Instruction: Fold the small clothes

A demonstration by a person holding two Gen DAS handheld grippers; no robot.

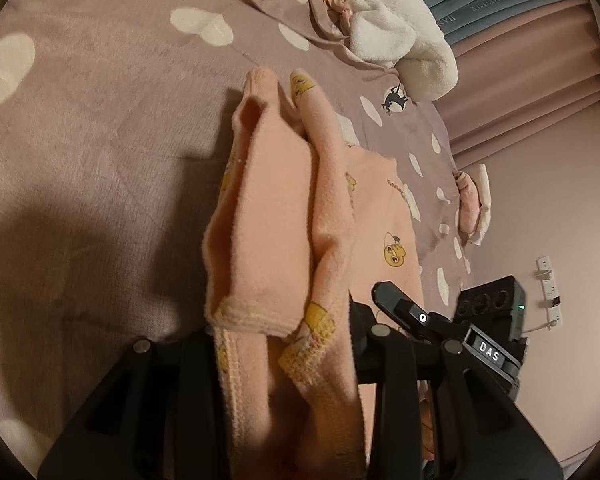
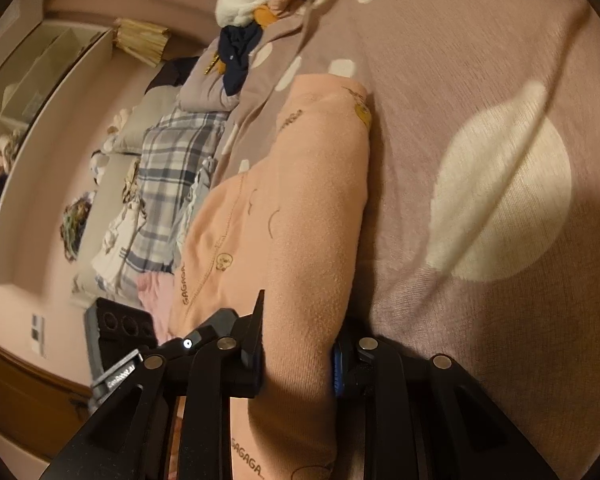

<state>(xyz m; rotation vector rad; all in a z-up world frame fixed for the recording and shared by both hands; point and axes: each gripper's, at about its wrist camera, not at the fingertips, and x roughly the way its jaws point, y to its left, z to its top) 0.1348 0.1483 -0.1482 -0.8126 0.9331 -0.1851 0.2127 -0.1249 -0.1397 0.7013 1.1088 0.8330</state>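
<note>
Peach fleece garment [image 1: 284, 208], yellow cartoon print: bunched, lifted off bed, bedspread [image 1: 100, 140] mauve with white spots. Left gripper [image 1: 288, 360] clamped on hem end; fabric fills gap between jaws. Right gripper [image 2: 296, 360] clamped on thick fold of same garment [image 2: 312, 208]. No containers seen. Left view only: white fluffy item [image 1: 396, 28], curtain [image 1: 540, 60], right gripper's body. Right view only: plaid cloth [image 2: 172, 184], shelf [image 2: 52, 128], navy garment [image 2: 240, 56].
</note>
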